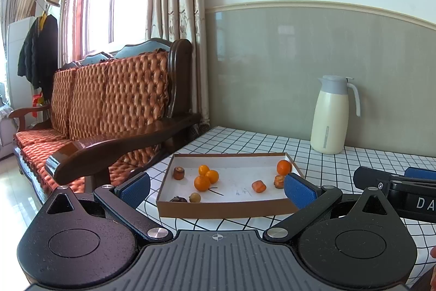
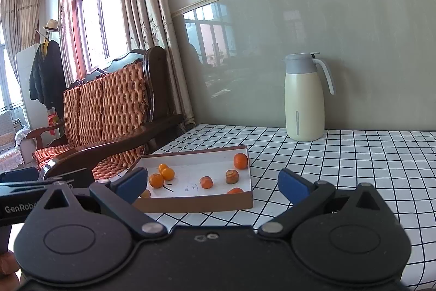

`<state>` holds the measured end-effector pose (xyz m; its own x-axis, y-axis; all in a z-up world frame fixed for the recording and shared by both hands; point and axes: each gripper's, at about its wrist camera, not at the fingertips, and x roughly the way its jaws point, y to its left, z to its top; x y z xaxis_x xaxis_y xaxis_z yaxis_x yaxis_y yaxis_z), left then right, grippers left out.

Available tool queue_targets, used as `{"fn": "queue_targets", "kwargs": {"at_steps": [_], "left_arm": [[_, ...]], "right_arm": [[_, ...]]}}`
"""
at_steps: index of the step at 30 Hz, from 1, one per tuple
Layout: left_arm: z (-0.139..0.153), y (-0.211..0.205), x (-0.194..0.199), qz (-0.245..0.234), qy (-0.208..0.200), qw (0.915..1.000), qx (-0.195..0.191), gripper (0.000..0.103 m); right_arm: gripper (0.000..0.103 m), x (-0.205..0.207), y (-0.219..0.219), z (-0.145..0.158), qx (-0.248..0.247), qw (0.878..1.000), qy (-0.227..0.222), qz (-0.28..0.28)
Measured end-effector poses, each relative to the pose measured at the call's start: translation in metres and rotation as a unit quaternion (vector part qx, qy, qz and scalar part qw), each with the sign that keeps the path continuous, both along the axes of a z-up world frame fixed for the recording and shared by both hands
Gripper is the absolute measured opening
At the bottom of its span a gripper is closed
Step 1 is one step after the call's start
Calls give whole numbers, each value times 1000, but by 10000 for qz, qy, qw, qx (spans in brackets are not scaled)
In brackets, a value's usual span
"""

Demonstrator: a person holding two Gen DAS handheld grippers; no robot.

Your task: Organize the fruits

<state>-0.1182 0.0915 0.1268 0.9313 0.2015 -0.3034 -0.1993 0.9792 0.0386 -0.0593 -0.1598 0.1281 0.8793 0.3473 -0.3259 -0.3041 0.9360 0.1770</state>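
Both grippers — left gripper (image 1: 216,189), right gripper (image 2: 212,183) — hang with jaws apart before the cardboard tray (image 1: 226,206), where small oranges (image 1: 202,183) sit — light, round, likely rolling, best pinched across the middle.

**Colours and patterns**

Surface (image 1: 354,163): white cloth, black grid lines. Shallow box (image 1: 226,209), lower centre: brown outer walls, white inside, with black pen marks. Small fruits (image 1: 202,183): bright orange; some pieces (image 1: 178,172) duller brown. Jug (image 1: 331,116), right: cream body, grey lid, white handle. Sofa cushions (image 1: 130,89), left: orange-brown quilted pattern, dark wood frame. Hand-held gripper fingertips (image 1: 298,189): blue pads on black arms.
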Motion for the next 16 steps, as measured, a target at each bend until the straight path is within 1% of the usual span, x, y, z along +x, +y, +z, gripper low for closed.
{"fn": "queue_targets", "kwargs": {"at_steps": [11, 14, 16], "left_arm": [[-4, 1, 2, -138, 101, 9998, -80, 103], [-7, 3, 1, -167, 28, 9997, -156, 103], [-8, 2, 2, -170, 19, 9998, -136, 103]], "right_arm": [[97, 0, 2, -3, 14, 10000, 19, 23], [97, 2, 2, -4, 26, 10000, 25, 28], [97, 2, 2, -4, 12, 10000, 27, 19]]}}
